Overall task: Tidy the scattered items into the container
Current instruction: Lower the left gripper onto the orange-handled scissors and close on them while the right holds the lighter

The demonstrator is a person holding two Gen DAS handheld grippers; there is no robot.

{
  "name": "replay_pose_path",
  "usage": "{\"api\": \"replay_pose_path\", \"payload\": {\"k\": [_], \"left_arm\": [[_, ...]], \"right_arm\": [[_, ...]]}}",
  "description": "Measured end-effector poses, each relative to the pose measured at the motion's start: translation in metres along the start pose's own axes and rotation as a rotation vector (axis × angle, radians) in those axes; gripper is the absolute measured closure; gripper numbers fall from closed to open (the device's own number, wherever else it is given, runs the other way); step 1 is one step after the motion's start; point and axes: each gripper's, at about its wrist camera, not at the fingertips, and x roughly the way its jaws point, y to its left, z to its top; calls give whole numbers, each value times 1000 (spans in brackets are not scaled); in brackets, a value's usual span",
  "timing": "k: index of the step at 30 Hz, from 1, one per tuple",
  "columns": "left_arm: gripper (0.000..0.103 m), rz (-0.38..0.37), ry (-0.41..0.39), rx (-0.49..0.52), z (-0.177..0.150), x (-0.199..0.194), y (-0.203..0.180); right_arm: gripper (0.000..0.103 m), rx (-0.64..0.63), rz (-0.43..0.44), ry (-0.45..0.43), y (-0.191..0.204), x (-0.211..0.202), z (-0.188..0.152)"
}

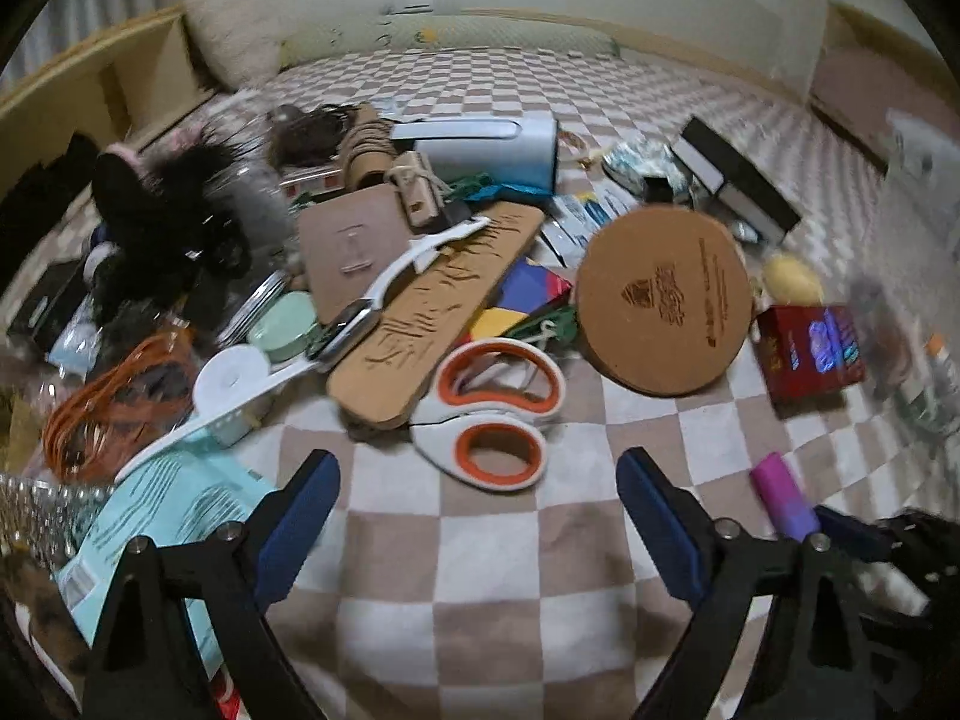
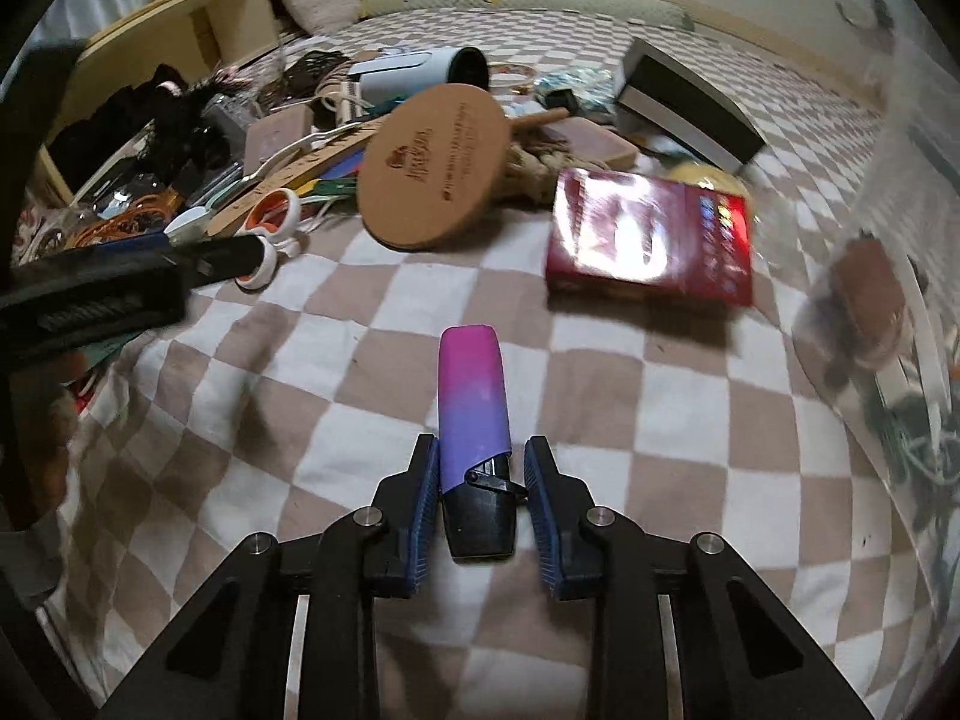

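Clutter lay heaped across a checkered blanket (image 2: 336, 360), most of it toward the far left.

Right gripper (image 2: 478, 492): fingers (image 2: 427, 498) drawn in on either side of a pink-to-purple marker (image 2: 471, 396) with a black cap end. The left pad touched the barrel; a thin gap showed at the right pad, so a firm pinch could not be told. The marker pointed away from the camera, above the blanket.

Left gripper (image 1: 477, 516): fingers (image 1: 303, 516) spread wide, nothing between them, hovering over bare blanket just short of the scissors (image 1: 489, 402).

Items noted:
- Scissors, white with orange-lined handles, at the near edge of the pile.
- Round cork disc (image 1: 663, 300), printed, tilted against things behind it.
- Long cork strip (image 1: 432, 300), a white strap (image 1: 384, 288) lying across it.
- Red box (image 2: 651, 240), glossy, just right of the disc, flat on the blanket.
- Orange cord bundle (image 1: 114, 402) at far left.
- Black fluffy object (image 1: 174, 216) beyond the cord.
- White cup-like vessel (image 1: 486, 150) on its side at the rear.
- Clear plastic container (image 2: 888, 312) at the far right, blurred, with several things already inside.
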Motion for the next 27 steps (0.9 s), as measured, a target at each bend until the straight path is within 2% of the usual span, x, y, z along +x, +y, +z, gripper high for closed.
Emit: {"api": "replay_pose_path", "payload": {"k": [8,10,11,12,15,17,21,24,27], "left_arm": [[15,161,-9,71,-2,29,-22],[21,173,-28,70,-3,27,-20],[32,174,-32,68,-3,26,-17],[36,158,-28,51,-3,25,-11],[38,102,-10,-13,-4,23,6],[48,52,-2,-55,-7,20,15],[59,-32,11,-123,-9,17,30],[60,-88,0,-189,-8,12,42],[61,-87,-27,-205,-5,4,48]], "right_arm": [[74,33,10,4,-7,-3,-5],[74,39,17,4,-9,-2,-6],[74,42,20,4,-10,-2,-6],[74,45,22,4,-10,-1,-7],[74,52,26,-1,-11,-1,-7],[73,58,29,-3,-12,-1,-8],[73,70,36,-8,-14,-1,-9],[73,68,33,-10,-13,-1,-9],[73,71,36,-10,-14,-1,-9]]}}
